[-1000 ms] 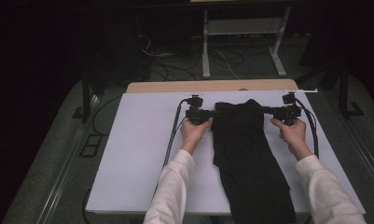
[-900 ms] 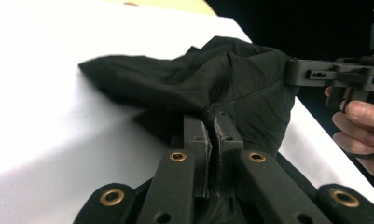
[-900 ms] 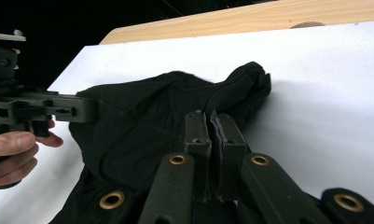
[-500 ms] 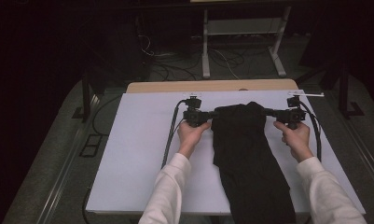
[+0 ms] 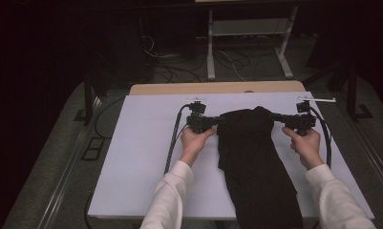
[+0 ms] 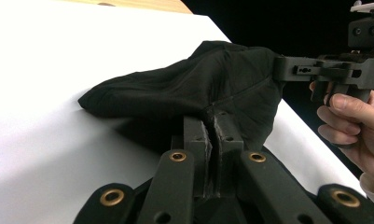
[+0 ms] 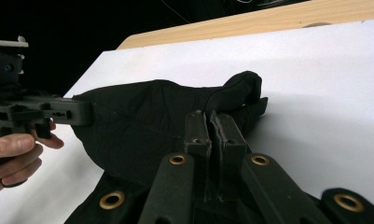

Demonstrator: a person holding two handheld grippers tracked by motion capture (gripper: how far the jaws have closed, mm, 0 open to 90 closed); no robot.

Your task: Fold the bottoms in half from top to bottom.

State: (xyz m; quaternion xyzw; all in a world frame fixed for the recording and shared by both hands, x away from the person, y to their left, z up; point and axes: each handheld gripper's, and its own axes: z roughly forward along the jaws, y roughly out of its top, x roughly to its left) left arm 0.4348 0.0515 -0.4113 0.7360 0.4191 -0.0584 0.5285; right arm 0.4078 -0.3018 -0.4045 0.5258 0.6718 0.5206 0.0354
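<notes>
A black garment (image 5: 253,162) lies lengthwise on the white table (image 5: 141,157), its near end hanging over the front edge. My left gripper (image 5: 221,119) is shut on the garment's far left corner, and my right gripper (image 5: 273,117) is shut on its far right corner. Both lift that far edge a little off the table, and the cloth sags between them. In the left gripper view the closed jaws pinch black cloth (image 6: 208,88), with the other gripper (image 6: 280,70) holding the opposite corner. The right gripper view shows the same grip on the garment (image 7: 147,121), with the left gripper (image 7: 84,112) at the left.
A wooden board edge (image 5: 218,88) runs along the table's far side. Black cables (image 5: 172,140) trail from the grippers across the table. Behind the table stand a metal frame (image 5: 249,33) and floor cables in the dark.
Both grippers have drawn the garment's far edge slightly toward the person and a little wider apart. The cloth's top edge is stretched out more between them.
</notes>
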